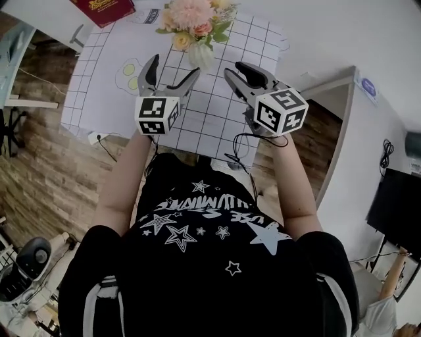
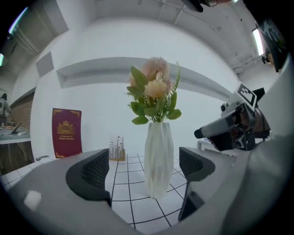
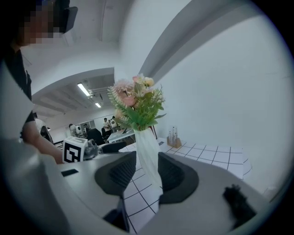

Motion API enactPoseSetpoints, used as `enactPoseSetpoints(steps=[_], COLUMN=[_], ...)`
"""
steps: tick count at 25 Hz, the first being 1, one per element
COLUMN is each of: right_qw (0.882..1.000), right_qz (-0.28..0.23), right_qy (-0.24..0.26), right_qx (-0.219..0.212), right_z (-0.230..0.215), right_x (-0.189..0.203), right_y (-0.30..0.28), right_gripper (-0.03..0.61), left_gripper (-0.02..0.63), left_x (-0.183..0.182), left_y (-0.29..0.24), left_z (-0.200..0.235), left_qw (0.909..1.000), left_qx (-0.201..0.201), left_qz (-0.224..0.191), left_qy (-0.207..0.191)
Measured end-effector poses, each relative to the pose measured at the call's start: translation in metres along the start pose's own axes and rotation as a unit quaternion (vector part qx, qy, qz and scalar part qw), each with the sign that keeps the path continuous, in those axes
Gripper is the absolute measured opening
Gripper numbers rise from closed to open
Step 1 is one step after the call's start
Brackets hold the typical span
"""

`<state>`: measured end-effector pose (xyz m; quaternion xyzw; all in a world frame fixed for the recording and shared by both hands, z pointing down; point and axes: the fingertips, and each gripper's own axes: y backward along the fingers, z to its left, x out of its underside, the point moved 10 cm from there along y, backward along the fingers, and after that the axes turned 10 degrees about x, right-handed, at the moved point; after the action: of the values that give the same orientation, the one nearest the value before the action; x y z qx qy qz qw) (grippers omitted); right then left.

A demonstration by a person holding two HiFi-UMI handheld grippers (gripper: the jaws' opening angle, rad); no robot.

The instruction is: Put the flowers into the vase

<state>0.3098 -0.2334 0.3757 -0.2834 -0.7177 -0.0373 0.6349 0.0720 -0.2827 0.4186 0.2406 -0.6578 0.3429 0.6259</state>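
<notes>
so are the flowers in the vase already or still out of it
In. The flowers stand with their stems down in the mouth of the white vase, which is upright on the checked cloth.

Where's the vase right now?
Head view, top centre: the vase stands upright on the gridded cloth with the flowers in it, just beyond the tips of the left tongs and right tongs.
</notes>
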Motion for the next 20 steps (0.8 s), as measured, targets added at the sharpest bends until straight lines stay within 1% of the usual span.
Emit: enactPoseSetpoints(steps=[2, 4, 7, 9, 12, 15, 18, 20], right_qw=[1.0, 1.0, 1.0, 1.0, 1.0, 1.0, 1.0, 1.0], right_qz=[-0.002, -0.009, -0.013, -0.008, -0.001, -0.005, -0.005, -0.008], right_qy=[0.002, -0.004, -0.019, -0.018, -0.01, -0.021, -0.023, -0.021], right_qx=[0.0, 0.003, 0.001, -0.001, 0.002, 0.0, -0.002, -0.004], right_z=[0.001, 0.005, 0.016, 0.026, 0.043, 0.063, 0.086, 0.101], right_x=[0.002, 0.004, 0.008, 0.011, 0.014, 0.017, 0.019, 0.018], right_y=[-0.002, 0.0, 0.004, 0.008, 0.011, 0.015, 0.022, 0.027], right_gripper=[0.156, 0.156, 0.155, 0.155, 0.155, 0.155, 0.155, 0.155], left_gripper=[0.486, 0.483, 0.465, 0.452, 0.402, 0.362, 0.297, 0.263], left_x=[-0.007, -0.011, -0.016, -0.018, -0.023, -0.021, -0.018, -0.019], left_y=[0.017, 0.031, 0.048, 0.061, 0.09, 0.124, 0.158, 0.181], left_z=[-0.002, -0.005, -0.004, -0.004, -0.005, -0.007, -0.01, -0.015], left_qw=[0.9998, 0.9995, 0.9993, 0.999, 0.9978, 0.9967, 0.9962, 0.9948], left_qx=[-0.012, -0.014, -0.013, -0.016, -0.03, -0.043, -0.045, -0.046], left_qz=[-0.014, -0.027, -0.036, -0.042, -0.058, -0.063, -0.061, -0.073], left_qy=[0.002, 0.003, -0.003, -0.003, 0.014, 0.028, 0.041, 0.054])
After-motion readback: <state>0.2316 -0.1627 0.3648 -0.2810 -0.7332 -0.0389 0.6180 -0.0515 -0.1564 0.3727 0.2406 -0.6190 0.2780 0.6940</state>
